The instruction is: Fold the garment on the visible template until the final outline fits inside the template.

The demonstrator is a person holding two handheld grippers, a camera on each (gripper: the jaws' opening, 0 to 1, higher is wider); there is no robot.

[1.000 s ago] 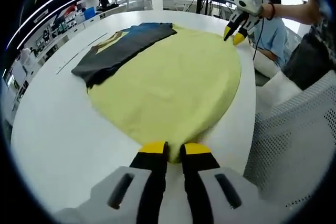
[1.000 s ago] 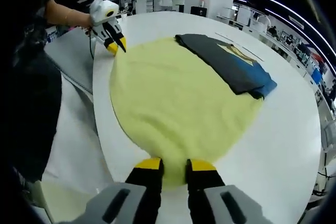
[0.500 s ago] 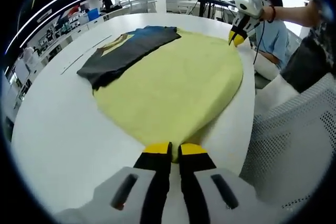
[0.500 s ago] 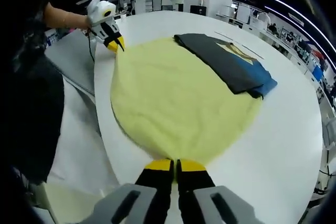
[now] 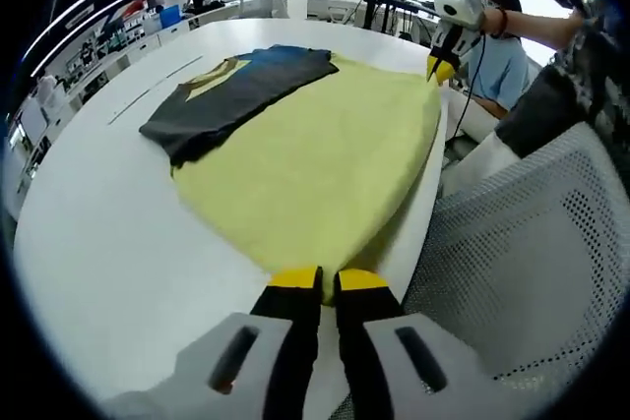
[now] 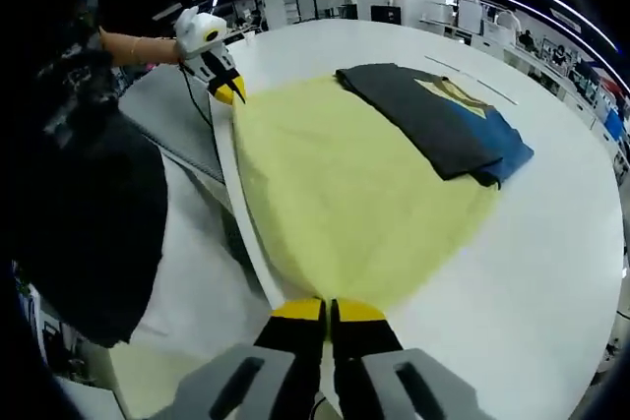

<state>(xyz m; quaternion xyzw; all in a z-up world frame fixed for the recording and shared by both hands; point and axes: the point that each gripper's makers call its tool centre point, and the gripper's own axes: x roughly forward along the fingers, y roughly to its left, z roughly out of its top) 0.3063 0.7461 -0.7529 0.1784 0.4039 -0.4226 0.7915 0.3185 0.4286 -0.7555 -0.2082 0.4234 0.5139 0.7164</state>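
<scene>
Two grippers we list: left gripper (image 5: 321, 280) clamped on the yellow garment's (image 5: 315, 154) near edge; right gripper (image 6: 328, 311) likewise clamped at the opposite edge. We note the garment spread on the white table (image 5: 89, 213), its far side touching a folded dark shirt (image 5: 231, 95).

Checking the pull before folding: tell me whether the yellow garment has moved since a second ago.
Yes. The yellow garment has slid toward the table edge near the person, now reaching it, while the dark folded shirt stayed put.
</scene>
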